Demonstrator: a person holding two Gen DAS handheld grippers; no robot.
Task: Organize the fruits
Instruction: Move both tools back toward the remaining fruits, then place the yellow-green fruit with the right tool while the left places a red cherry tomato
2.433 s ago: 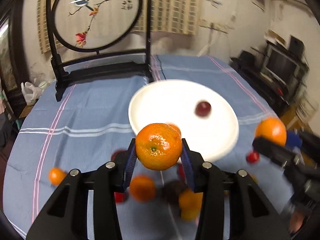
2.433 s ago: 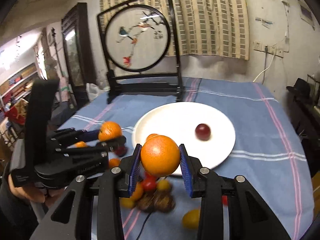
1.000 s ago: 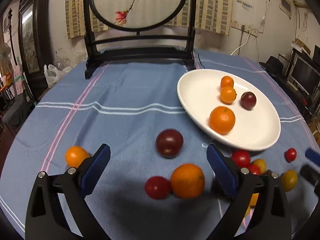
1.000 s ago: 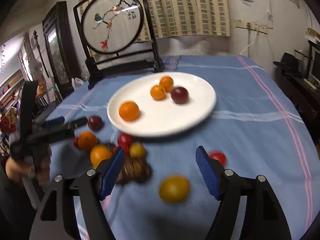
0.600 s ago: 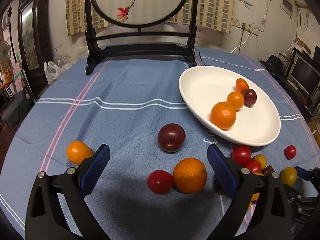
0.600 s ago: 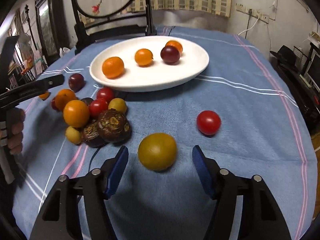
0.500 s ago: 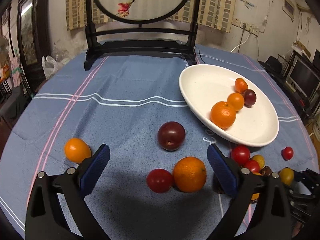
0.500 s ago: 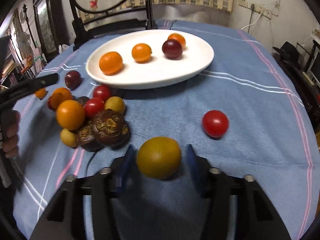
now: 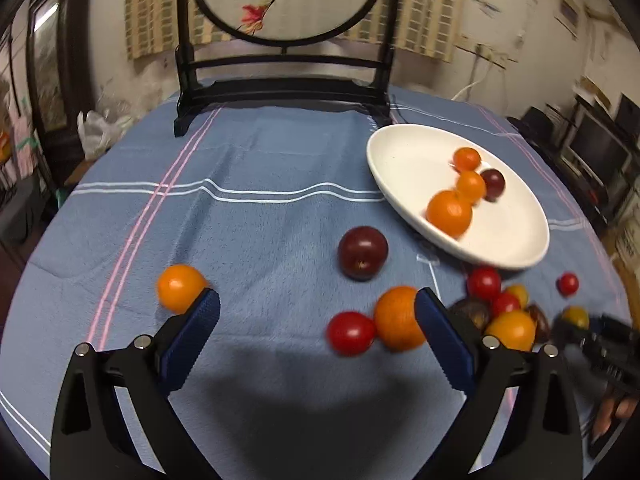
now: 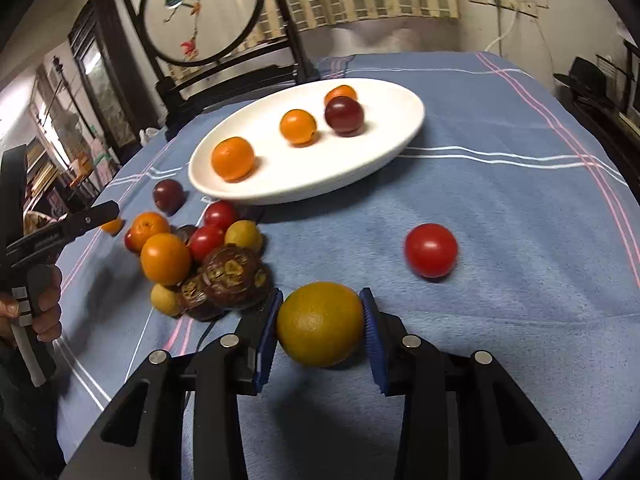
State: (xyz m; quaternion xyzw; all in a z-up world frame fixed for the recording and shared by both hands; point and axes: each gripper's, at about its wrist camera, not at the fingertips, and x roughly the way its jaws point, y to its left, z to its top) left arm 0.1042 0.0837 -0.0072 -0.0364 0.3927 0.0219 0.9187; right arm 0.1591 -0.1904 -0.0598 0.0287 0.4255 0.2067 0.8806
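Note:
My right gripper point(image 10: 320, 322) is shut on a yellow-green fruit point(image 10: 320, 324) just above the blue cloth. The white plate point(image 10: 384, 140) point(image 9: 516, 240) holds oranges point(image 10: 233, 158) and a dark plum point(image 10: 344, 115). My left gripper point(image 9: 316, 320) is open and empty, low over the cloth. An orange point(image 9: 400, 323) and a red tomato point(image 9: 351, 333) lie between its fingers. A small orange point(image 9: 180, 288) sits by its left finger. A dark plum point(image 9: 363, 253) lies further ahead.
A heap of tomatoes, oranges and brown mangosteens point(image 10: 232, 272) lies left of my right gripper. A lone red tomato point(image 10: 431, 250) lies to its right. A black framed screen point(image 9: 284, 92) stands at the table's far edge.
My right gripper has closed on the yellow-green fruit and raised it slightly. My left gripper has moved to the left and stays open.

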